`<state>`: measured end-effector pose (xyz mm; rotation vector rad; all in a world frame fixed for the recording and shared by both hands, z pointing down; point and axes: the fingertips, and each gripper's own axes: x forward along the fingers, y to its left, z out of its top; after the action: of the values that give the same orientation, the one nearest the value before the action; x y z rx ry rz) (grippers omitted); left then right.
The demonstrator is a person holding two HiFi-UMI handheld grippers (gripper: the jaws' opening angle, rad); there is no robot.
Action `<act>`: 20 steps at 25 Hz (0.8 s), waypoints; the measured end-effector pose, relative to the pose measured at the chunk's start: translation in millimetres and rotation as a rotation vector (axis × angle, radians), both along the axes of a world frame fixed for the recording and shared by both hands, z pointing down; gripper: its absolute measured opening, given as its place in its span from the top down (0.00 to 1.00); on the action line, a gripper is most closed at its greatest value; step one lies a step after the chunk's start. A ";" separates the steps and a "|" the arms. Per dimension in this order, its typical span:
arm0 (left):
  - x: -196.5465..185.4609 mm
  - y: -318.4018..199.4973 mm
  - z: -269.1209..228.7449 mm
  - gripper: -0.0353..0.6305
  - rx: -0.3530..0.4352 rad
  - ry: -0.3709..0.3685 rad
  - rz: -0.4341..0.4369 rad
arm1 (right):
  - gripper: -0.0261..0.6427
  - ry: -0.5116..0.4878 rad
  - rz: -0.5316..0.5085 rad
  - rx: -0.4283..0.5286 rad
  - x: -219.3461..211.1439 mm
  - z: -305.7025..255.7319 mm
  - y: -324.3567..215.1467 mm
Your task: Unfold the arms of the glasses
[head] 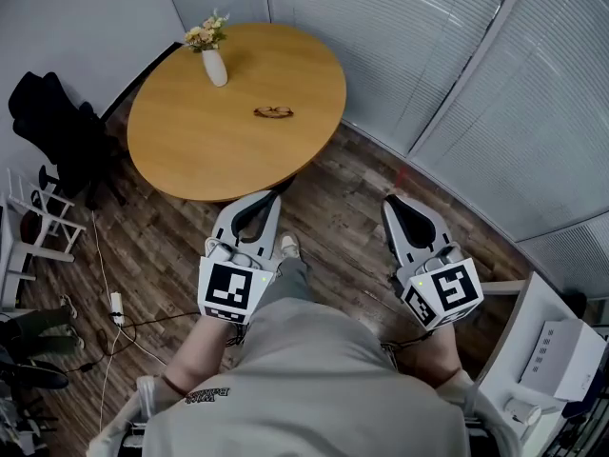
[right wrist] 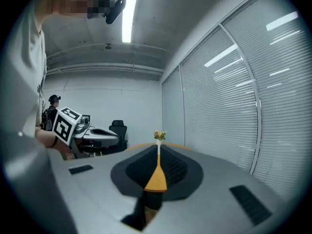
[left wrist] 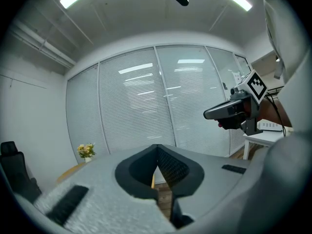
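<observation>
Near the middle of the table (head: 190, 150) lie the glasses (head: 273, 112), well ahead of both tools and apart from them. Their long axis runs side to side across the head view. They are too small there to tell how the arms sit. The left tool (head: 269, 198) hangs over the floor just short of the table's near edge, almost in line with the glasses, so it looks the nearer of the two. The right tool (head: 393, 205) is off to the right, past the table's curved edge, and would need to come in at a slant. Both tools point about level, with jaws closed together and nothing between them.

A vase (head: 215, 67) stands beyond and to the left of the glasses, clear of a straight approach. Bare tabletop surrounds the glasses on every side, leaving room for a tool at each end. Blinds close off the right side, and a dark chair (head: 48, 122) sits to the left.
</observation>
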<state>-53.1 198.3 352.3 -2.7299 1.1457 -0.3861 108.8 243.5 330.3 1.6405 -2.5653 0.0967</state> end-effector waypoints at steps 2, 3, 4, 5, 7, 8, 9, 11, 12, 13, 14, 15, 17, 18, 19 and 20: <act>-2.5 -12.9 2.5 0.91 -0.005 0.000 -0.006 | 0.91 0.008 -0.006 -0.002 -2.2 1.6 -14.5; -2.5 -20.0 3.8 0.91 -0.007 -0.001 -0.007 | 0.91 0.010 -0.009 -0.003 -2.7 2.9 -22.7; -1.7 -27.4 4.9 0.91 -0.009 -0.001 -0.006 | 0.91 0.010 -0.011 -0.006 -2.9 4.6 -31.6; -0.5 -35.6 5.4 0.91 -0.009 -0.001 -0.004 | 0.91 0.009 -0.015 -0.009 -3.1 6.1 -41.4; 1.1 -55.7 5.7 0.91 -0.009 -0.001 -0.002 | 0.91 0.009 -0.023 -0.017 -4.6 8.7 -63.8; 1.1 -66.9 5.7 0.91 -0.012 -0.001 -0.003 | 0.91 0.009 -0.028 -0.022 -6.2 9.5 -75.6; 0.5 -77.8 5.6 0.91 -0.016 0.000 -0.005 | 0.91 0.010 -0.034 -0.029 -8.1 10.0 -86.9; -1.6 -96.8 4.6 0.91 -0.024 0.000 -0.009 | 0.91 0.011 -0.042 -0.039 -12.0 9.3 -106.8; -3.2 -105.7 4.2 0.91 -0.028 -0.002 -0.010 | 0.91 0.011 -0.044 -0.042 -13.9 8.6 -116.3; -5.2 -115.3 4.3 0.91 -0.032 -0.006 -0.012 | 0.91 0.011 -0.047 -0.045 -15.9 7.8 -126.5; -7.7 -125.7 4.7 0.91 -0.037 -0.011 -0.015 | 0.91 0.011 -0.049 -0.048 -18.1 7.3 -137.6; -10.1 -136.7 5.1 0.91 -0.041 -0.015 -0.017 | 0.91 0.012 -0.052 -0.051 -20.4 6.9 -149.3; -13.5 -158.0 4.1 0.91 -0.046 -0.020 -0.015 | 0.91 0.015 -0.054 -0.059 -24.4 6.2 -172.7; -14.9 -168.0 2.9 0.91 -0.045 -0.023 -0.013 | 0.91 0.015 -0.054 -0.062 -26.4 5.7 -183.9; -16.9 -177.7 1.8 0.91 -0.045 -0.024 -0.012 | 0.91 0.015 -0.055 -0.065 -29.1 5.2 -195.0; -19.7 -187.5 1.2 0.91 -0.046 -0.025 -0.013 | 0.91 0.013 -0.059 -0.068 -32.5 5.0 -205.9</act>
<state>-72.9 10.8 353.4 -2.7501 1.1634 -0.4526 76.3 37.6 335.3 1.5365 -2.5680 0.1662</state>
